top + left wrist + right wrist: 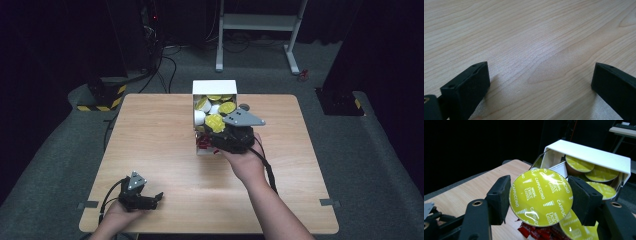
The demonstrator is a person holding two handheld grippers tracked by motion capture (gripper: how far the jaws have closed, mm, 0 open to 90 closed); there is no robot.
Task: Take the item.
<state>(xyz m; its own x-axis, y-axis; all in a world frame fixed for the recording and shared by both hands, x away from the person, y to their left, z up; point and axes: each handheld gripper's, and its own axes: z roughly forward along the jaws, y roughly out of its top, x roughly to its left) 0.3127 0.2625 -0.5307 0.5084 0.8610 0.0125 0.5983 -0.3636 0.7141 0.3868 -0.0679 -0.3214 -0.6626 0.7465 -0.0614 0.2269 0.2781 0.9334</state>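
We have one capsule [541, 197] clamped in our right gripper [216, 125] above the white box [215, 88], many capsules left inside. Our left gripper [150, 199] rests wide on the table [160, 145]

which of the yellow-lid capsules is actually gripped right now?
The capsule printed CAPPUCCINO, clamped edge-on between the right gripper fingers, lid facing the camera. The other capsules lie in the white box behind it.

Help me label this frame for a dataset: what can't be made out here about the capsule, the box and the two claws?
- Capsule body: right gripper view, hidden behind its own yellow lid.
- White box front and capsule count: high view, covered by the right claw and hand.
- Red packets: cut off by the bottom edge.
- Left claw: open over bare table.
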